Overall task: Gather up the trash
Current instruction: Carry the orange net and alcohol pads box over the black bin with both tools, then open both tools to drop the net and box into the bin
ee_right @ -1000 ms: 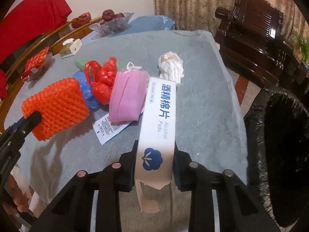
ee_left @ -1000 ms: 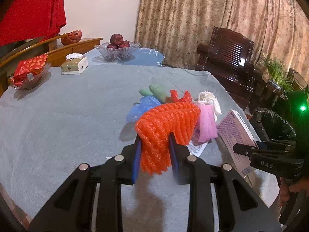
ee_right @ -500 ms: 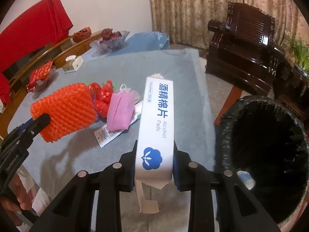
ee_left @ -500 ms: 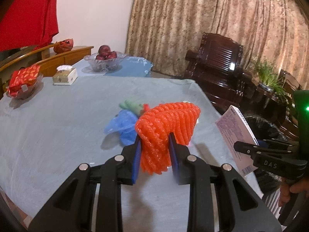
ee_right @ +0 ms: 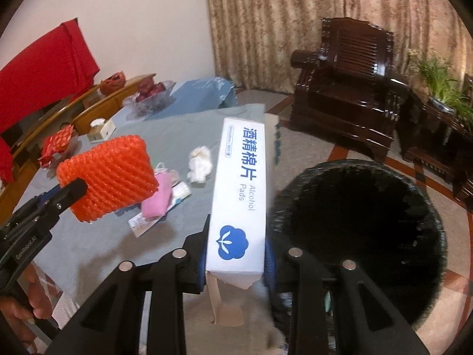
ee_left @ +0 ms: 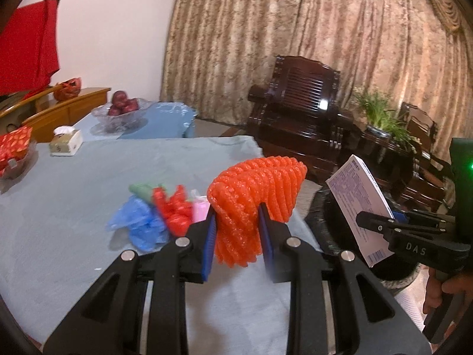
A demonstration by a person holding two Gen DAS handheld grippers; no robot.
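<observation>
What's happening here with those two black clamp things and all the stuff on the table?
A person is clearing trash. The left hand-held gripper holds an orange foam fruit net; the right hand-held gripper holds a white alcohol pads box beside a black-lined trash bin. A pink pouch and white wad remain on the table.

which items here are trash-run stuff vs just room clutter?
Job:
- orange foam net, left gripper
- alcohol pads box, right gripper
- black bin
- blue bag, pink pouch

Clutter:
- fruit bowl
- tissue box
- armchair
</observation>
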